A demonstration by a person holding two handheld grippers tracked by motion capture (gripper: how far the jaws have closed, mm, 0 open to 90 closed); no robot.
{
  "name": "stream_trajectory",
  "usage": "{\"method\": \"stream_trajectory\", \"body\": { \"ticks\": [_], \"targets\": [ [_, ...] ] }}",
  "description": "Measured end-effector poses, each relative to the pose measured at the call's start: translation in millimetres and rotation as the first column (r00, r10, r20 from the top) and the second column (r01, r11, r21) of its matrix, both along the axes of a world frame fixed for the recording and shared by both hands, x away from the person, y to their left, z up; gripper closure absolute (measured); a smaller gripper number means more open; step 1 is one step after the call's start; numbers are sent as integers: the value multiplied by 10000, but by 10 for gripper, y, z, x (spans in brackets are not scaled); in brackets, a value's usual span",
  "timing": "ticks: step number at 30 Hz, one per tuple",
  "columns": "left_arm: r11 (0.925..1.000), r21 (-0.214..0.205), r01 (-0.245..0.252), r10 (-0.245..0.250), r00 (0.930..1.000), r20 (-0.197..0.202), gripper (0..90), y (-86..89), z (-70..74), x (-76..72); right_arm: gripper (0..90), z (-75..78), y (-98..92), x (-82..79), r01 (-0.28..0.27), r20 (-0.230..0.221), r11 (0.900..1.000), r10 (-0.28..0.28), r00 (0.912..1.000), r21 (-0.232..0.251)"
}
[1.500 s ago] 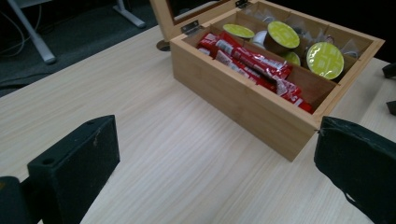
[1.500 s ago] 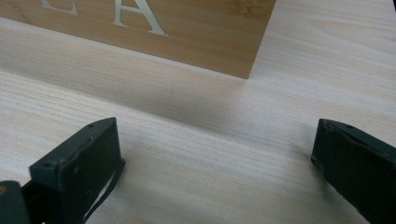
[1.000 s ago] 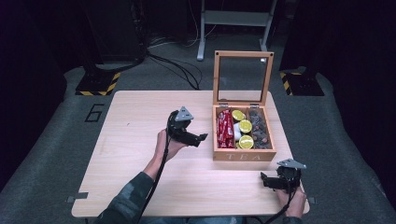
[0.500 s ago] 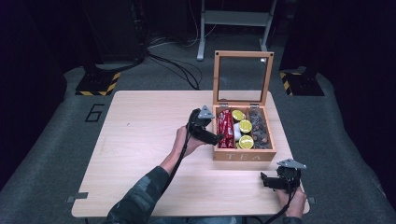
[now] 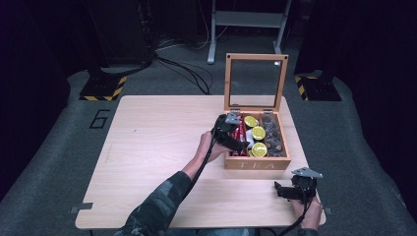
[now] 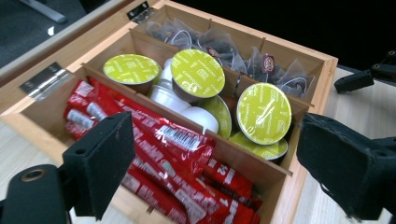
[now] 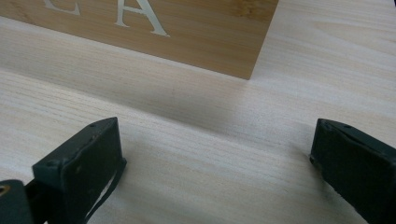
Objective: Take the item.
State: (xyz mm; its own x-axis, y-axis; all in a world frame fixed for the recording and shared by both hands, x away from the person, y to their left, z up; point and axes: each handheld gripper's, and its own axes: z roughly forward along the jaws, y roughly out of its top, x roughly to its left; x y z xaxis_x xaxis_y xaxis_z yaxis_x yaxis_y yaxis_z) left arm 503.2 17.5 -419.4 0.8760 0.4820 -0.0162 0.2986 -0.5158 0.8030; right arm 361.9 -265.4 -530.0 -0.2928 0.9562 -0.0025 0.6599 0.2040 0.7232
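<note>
A wooden tea box (image 5: 255,162) stands open on a pale table (image 5: 147,142), its glass lid (image 5: 255,81) upright at the back, and a person's left gripper (image 5: 240,143) hovers over the box's left compartment, which is packed with red sachets (image 6: 173,158). The jaws have just been narrowing but are spread wide, with nothing pinched between them. The likely slip from here, as a judgement: the sachets lie overlapped and glossy, so closing jaws could catch two or three at once, or skid off the foil and lift nothing; coming down too far toward 3 o'clock, a jaw could strike the wooden divider (image 6: 233,149) or knock the green-lidded capsules (image 6: 264,113) stacked loosely in the middle compartment. In the left gripper view the sachets sit between and just below the two black jaws, running from 10 o'clock to 5 o'clock, not yet touched; the capsules lie beyond at 1 o'clock, and grey tea bags (image 6: 219,46) fill the far compartment at 12 o'clock. The right gripper (image 5: 285,191) rests low over bare table at the near right corner, jaws spread and empty, with the box front bearing the letters TEA at its 11 o'clock, near but apart
</note>
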Motion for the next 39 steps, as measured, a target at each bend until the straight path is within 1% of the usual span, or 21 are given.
{"method": "stream_trajectory", "body": {
  "ticks": [3, 4, 5, 7, 8, 11, 12, 14, 15, 18, 19, 20, 22, 24, 28, 30, 31, 32, 35, 37, 39],
  "targets": [
    [9998, 157, 145, -145, 9999, -14, 156, -112, -25, 17, 15, 1, 0, -1, -17, 15, 10000, 17, 10000, -1],
    [9998, 157, 145, -145, 9999, -14, 165, -112, -25, 17, 15, 1, 0, -1, -17, 15, 10000, 17, 10000, -1],
    [9994, 209, 258, -256, 9997, -58, 178, -170, -40, 27, 17, 1, -3, -2, -62, 33, 10000, 62, 10000, -12],
    [9992, 228, 333, -330, 9994, -137, 194, -201, -47, 34, 18, 1, -3, -3, -64, 35, 10000, 64, 10000, -16],
    [9988, 292, 392, -388, 9991, -161, 194, -248, -62, 44, 18, 1, -3, -3, -65, 34, 10000, 65, 10000, -17],
    [9976, 374, 577, -560, 9973, -469, 231, -350, -95, 74, 20, 3, 1, -7, -42, 5, 10000, 42, 10000, 11],
    [9976, 374, 577, -560, 9973, -469, 240, -350, -95, 74, 20, 3, 1, -7, -42, 5, 10000, 42, 10000, 11],
    [9955, 561, 768, -728, 9949, -698, 256, -433, -132, 88, 20, 3, 2, -7, -49, 9, 10000, 49, 10000, 11],
    [9955, 561, 768, -728, 9949, -698, 269, -433, -132, 88, 20, 3, 2, -7, -49, 9, 10000, 49, 10000, 11],
    [9908, 912, 996, -928, 9928, -754, 304, -530, -162, 79, 21, 3, 2, -6, -69, 33, 10000, 69, 10000, 4],
    [9908, 912, 996, -928, 9928, -754, 323, -530, -162, 79, 21, 3, 2, -6, -69, 33, 10000, 69, 10000, 4],
    [9894, 989, 1066, -986, 9917, -831, 336, -570, -173, 75, 21, 3, 5, -9, -38, 22, 10000, 38, 10000, 11],
    [9897, 963, 1058, -975, 9914, -871, 349, -591, -183, 75, 21, 3, 4, -9, -43, 22, 10000, 42, 10000, 9],
    [9876, 1145, 1071, -962, 9906, -968, 396, -603, -205, 93, 22, 3, 11, -8, 33, 41, 10000, -34, 10000, 66],
    [9851, 1379, 1028, -886, 9905, -1050, 443, -625, -243, 103, 23, 2, 8, -6, -1, 58, 10000, 0, 10000, 52],
    [9848, 1411, 1015, -864, 9902, -1094, 471, -634, -255, 102, 23, 2, 5, -4, -49, 98, 10000, 49, 9999, 1],
    [9856, 1362, 1001, -841, 9894, -1183, 482, -639, -263, 100, 24, 2, 5, -5, -52, 100, 10000, 52, 9999, -6],
    [9843, 1435, 1028, -860, 9892, -1188, 494, -640, -269, 104, 24, 2, 4, -5, -66, 105, 10000, 66, 9999, -12],
    [9847, 1400, 1038, -862, 9882, -1265, 538, -642, -283, 109, 24, 2, 4, -5, -72, 105, 10000, 73, 9999, -33],
    [9832, 1455, 1100, -892, 9857, -1427, 580, -650, -288, 100, 24, 2, 5, -5, -66, 106, 10000, 66, 9999, -16],
    [9821, 1535, 1090, -879, 9865, -1379, 612, -654, -285, 96, 24, 2, 4, -4, -65, 118, 10000, 65, 9999, -22]
  ]
}}
